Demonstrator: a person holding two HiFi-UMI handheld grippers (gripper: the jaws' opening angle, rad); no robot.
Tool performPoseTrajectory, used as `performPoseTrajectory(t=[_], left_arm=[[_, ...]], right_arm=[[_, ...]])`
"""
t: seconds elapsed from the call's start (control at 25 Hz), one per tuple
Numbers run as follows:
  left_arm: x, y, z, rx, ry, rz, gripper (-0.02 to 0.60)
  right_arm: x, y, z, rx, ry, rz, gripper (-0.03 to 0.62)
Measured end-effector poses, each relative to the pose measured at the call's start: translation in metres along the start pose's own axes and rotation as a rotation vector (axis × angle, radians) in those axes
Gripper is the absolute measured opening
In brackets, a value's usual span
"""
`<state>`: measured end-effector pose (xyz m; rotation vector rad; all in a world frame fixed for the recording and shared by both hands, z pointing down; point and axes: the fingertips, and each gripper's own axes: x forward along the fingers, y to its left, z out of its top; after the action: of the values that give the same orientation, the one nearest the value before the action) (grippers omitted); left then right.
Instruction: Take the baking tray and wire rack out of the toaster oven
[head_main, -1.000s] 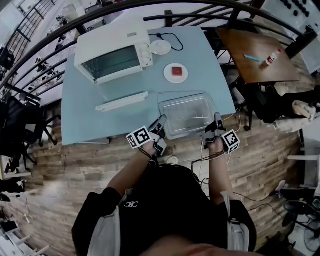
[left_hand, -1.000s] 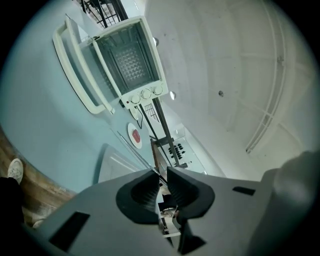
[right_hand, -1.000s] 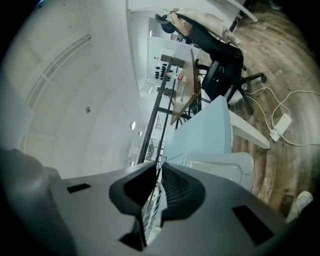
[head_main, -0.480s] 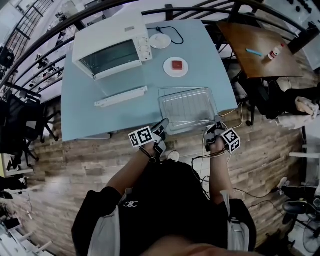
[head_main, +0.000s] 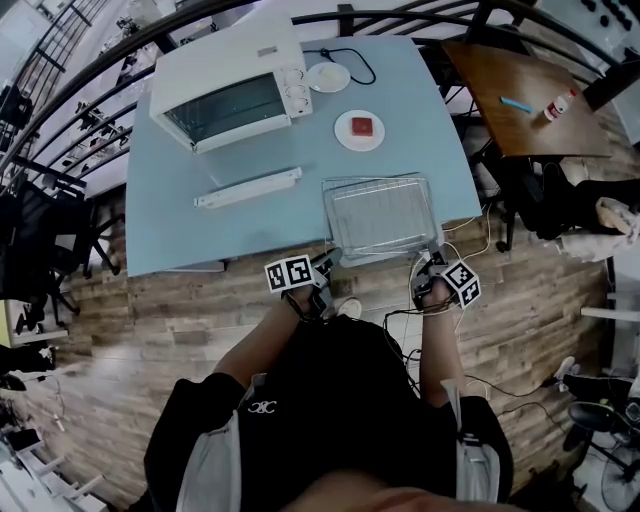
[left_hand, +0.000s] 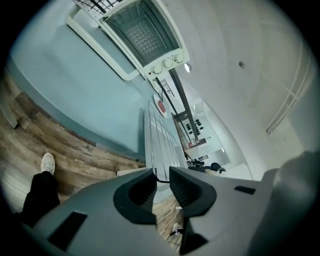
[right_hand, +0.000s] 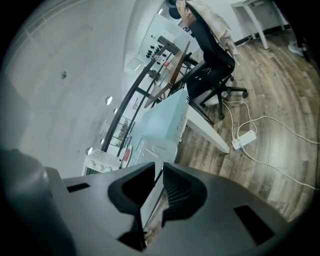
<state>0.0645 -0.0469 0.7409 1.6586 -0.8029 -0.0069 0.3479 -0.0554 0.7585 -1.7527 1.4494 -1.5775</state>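
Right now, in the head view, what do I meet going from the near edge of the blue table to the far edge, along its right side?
The baking tray with the wire rack in it → white plate with a red square piece → small white dish. The toaster oven overlaps these, so it is omitted.

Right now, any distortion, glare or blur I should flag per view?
Head view: heavy fisheye, the railing bows, and the white toaster oven top is nearly blown out. Left gripper view: black round vignette, ceiling washed pale. Right gripper view: same vignette, and the baking tray rim close to the lens is soft.
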Motion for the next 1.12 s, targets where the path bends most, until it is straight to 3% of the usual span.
performPoseTrajectory(t=[0.2,0.4,0.6,0.72,0.92,1.12], left_arm=[[0.002,0.012,-0.006,0.064,0.041,0.072,0.114],[0.003,0.017,-0.011,0.19,0.09,0.138,0.138],[-0.006,0.033,0.001,0.245,0.054,0.225,0.139],[-0.012,0.037,0.013,0.317,0.027,0.271,0.149],[-0.014,0.036,0.012,0.517,0.095,0.325,0.212],[-0.027,0.027,0.04,0.577,-0.041,0.367,0.219]], right_arm=[[0.002,0.001,0.002,-0.075,0.0,-0.026,0.06],[-0.005,-0.008,0.008,-0.244,-0.031,-0.147,0.054],[-0.006,-0.011,0.021,-0.358,-0.087,-0.221,0.086],[-0.01,-0.005,0.032,-0.446,-0.128,-0.222,0.1],[-0.011,0.016,0.038,-0.608,-0.175,-0.182,0.092],[-0.008,0.059,0.038,-0.72,-0.222,-0.096,0.071]])
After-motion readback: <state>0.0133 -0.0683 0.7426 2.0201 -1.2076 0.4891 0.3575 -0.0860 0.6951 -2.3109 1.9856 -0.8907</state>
